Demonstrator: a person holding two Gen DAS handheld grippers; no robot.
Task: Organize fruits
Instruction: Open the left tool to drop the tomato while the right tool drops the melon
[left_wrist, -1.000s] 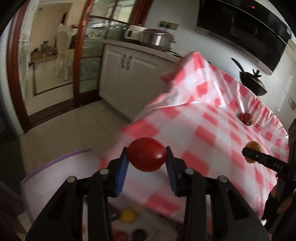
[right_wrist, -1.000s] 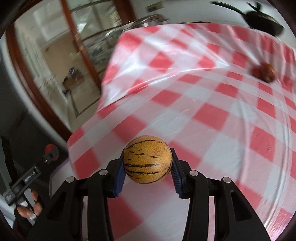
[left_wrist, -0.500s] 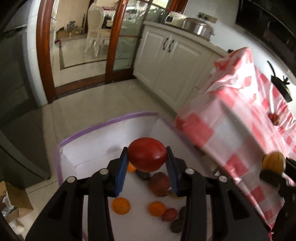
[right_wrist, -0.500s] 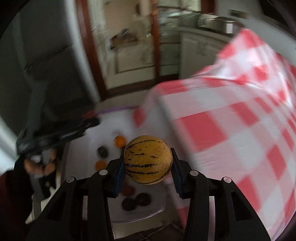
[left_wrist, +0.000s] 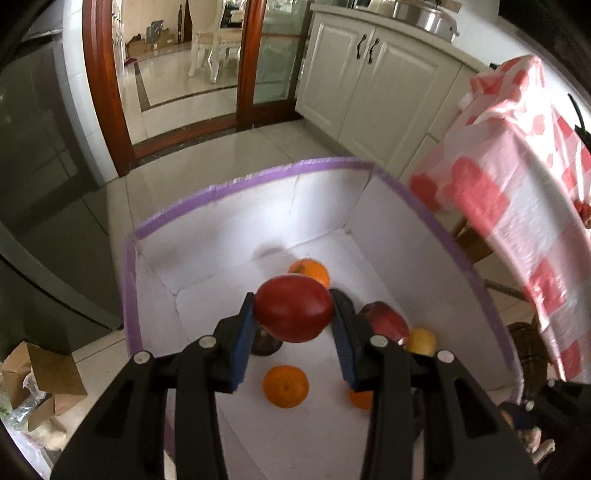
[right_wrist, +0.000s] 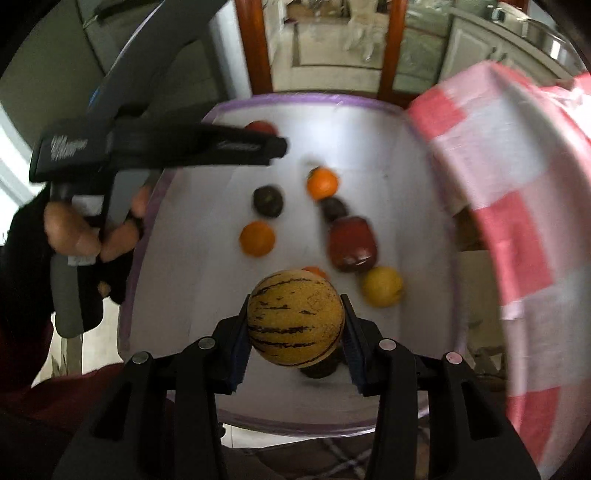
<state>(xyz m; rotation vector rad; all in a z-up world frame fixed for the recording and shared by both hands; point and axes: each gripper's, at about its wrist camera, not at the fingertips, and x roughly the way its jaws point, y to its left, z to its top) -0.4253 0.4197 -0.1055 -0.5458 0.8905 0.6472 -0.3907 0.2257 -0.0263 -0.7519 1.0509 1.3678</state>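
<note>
While the left tongs (left_wrist: 293, 314) clamp a red fruit (left_wrist: 293, 313) and the right tongs (right_wrist: 294, 319) clamp a striped melon (right_wrist: 295, 317), both hang over the box (left_wrist: 236, 186). Lower each first, I'd say, then open above bare floor beyond the oranges (right_wrist: 257, 238), clear of the apple (right_wrist: 352, 243).

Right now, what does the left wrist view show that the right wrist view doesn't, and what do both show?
Only the left wrist view shows the left hand-held gripper head-on, shut on the red fruit, plus white cabinets.

Only the right wrist view shows the right hand-held gripper shut on the striped yellow melon, and the person's left hand.

Both show the purple-rimmed white box holding oranges, and the checked tablecloth.
</note>
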